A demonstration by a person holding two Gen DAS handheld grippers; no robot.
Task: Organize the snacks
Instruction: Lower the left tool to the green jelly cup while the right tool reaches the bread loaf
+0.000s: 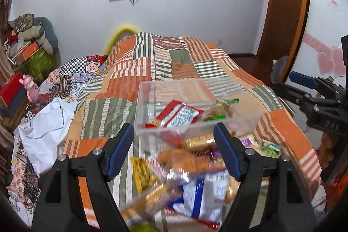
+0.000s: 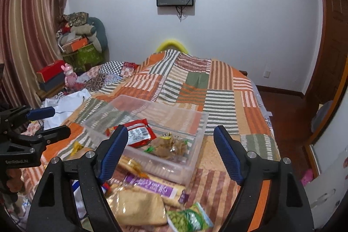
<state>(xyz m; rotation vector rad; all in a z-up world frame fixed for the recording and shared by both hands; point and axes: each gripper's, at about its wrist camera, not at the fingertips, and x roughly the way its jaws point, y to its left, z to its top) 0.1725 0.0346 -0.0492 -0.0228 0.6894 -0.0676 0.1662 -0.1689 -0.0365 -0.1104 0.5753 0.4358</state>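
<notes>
While both pairs of fingers stand wide apart with nothing pinched between them, the pile of loose snacks sits just below and ahead of them on the striped bedspread (image 2: 219, 88).

Left gripper (image 1: 174, 145) first: its blue pads frame the near wall of the clear plastic box (image 1: 152, 88), and right under those fingertips lies the heap, a blue-and-white packet (image 1: 208, 195) closest in, a yellow packet (image 1: 144, 173) toward the left finger, all smeared by blur. The box is just beyond the heap, so whatever gets picked goes forward and slightly up over that near wall.

Right gripper (image 2: 170, 145) now: the same box (image 2: 195, 121) lies ahead, its long side running away to the left, already holding a red-and-white packet (image 2: 139, 134) and a brownish snack in clear wrap (image 2: 169, 147). Below its fingers are a tan packet (image 2: 139, 208), a purple-labelled bar (image 2: 156, 186) lying crosswise, and a green pea packet (image 2: 189, 221) toward the right finger.

My read is that the tan packet and the bar lie nearer the right hand, the blue-and-white one nearer the left.

Only the right view shows the box contents and the green packet sharply; only the left view shows the blue-and-white packet. Each camera catches the other gripper at its edge, jaws parted.
</notes>
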